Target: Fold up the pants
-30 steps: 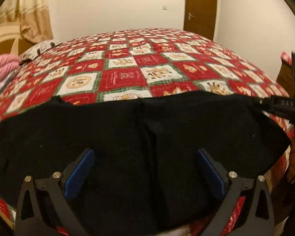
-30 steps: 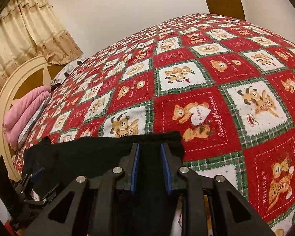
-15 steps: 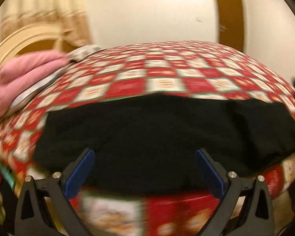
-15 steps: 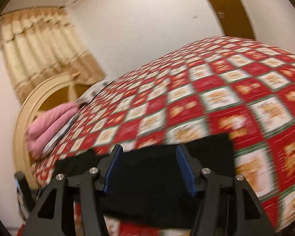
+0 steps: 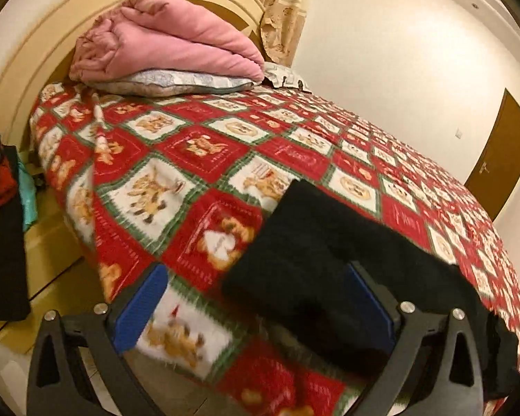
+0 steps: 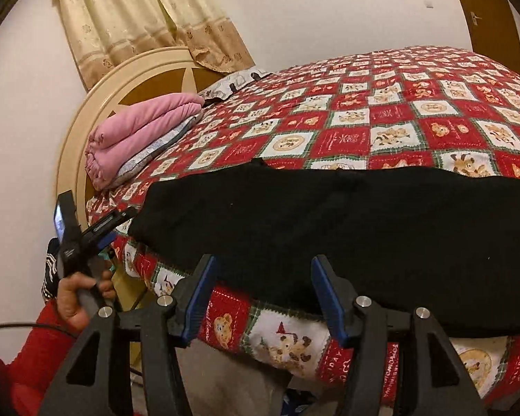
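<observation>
Two grippers hang at the near edge of the bed (image 6: 391, 131), both spread with nothing between their pads: the left gripper (image 5: 256, 308) and the right gripper (image 6: 263, 298), whose jaws have just been opening. Black pants (image 6: 329, 228) lie folded in a long flat band along that edge, on the red patchwork cover, one end draping slightly over the side.

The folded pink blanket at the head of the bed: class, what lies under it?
Under the folded pink blanket lies a flat grey-white patterned pillow, resting on the red checked bedspread. Only the pillow's edge shows; the rest is covered.
</observation>
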The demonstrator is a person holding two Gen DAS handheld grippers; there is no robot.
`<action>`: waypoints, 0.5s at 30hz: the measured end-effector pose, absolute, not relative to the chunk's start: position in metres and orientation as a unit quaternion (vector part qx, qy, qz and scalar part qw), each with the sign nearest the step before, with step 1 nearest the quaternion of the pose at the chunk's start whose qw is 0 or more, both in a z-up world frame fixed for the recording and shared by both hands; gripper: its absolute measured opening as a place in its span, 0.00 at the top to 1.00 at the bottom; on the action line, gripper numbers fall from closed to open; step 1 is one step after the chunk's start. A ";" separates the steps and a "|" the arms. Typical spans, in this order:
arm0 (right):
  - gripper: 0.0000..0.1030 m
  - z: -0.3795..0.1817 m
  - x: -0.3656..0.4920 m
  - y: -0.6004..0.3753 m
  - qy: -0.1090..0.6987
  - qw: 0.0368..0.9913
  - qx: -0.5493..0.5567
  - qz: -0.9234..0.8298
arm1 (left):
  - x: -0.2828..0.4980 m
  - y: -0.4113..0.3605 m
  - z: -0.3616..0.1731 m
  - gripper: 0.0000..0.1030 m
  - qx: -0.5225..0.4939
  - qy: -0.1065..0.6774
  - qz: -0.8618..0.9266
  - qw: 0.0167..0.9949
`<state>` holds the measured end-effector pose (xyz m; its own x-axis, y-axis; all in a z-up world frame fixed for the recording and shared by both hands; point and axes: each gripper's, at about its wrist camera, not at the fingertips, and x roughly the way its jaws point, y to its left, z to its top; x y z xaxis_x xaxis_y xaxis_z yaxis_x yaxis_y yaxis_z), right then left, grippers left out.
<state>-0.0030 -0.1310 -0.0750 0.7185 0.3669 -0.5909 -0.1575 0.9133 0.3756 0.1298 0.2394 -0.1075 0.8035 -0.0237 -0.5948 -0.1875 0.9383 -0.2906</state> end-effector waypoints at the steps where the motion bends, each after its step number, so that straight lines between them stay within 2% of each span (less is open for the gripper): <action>1: 0.43 -0.075 -0.002 -0.131 0.348 0.914 0.152 0.141 | 0.138 0.237 -0.112 0.04 -0.171 0.313 0.035 0.934; 3: 0.43 -0.075 -0.001 -0.131 0.353 0.913 0.154 0.136 | 0.148 0.234 -0.120 0.07 -0.175 0.326 0.018 0.929; 4: 0.43 -0.076 -0.001 -0.131 0.355 0.912 0.155 0.134 | 0.150 0.231 -0.123 0.18 -0.182 0.335 0.009 0.924; 8: 0.43 -0.077 0.001 -0.130 0.360 0.910 0.155 0.131 | 0.152 0.220 -0.131 0.23 -0.171 0.343 0.010 0.924; 11: 0.43 -0.080 0.004 -0.132 0.367 0.906 0.166 0.129 | 0.150 0.220 -0.129 0.42 -0.158 0.345 0.003 0.925; 12: 0.43 -0.082 0.004 -0.134 0.369 0.905 0.172 0.128 | 0.148 0.222 -0.126 0.55 -0.163 0.345 -0.014 0.924; 13: 0.43 -0.082 0.003 -0.135 0.369 0.904 0.175 0.128 | 0.146 0.223 -0.123 0.62 -0.166 0.344 -0.024 0.924; 15: 0.43 -0.082 0.003 -0.140 0.367 0.904 0.183 0.123 | 0.144 0.216 -0.117 0.69 -0.150 0.341 -0.026 0.927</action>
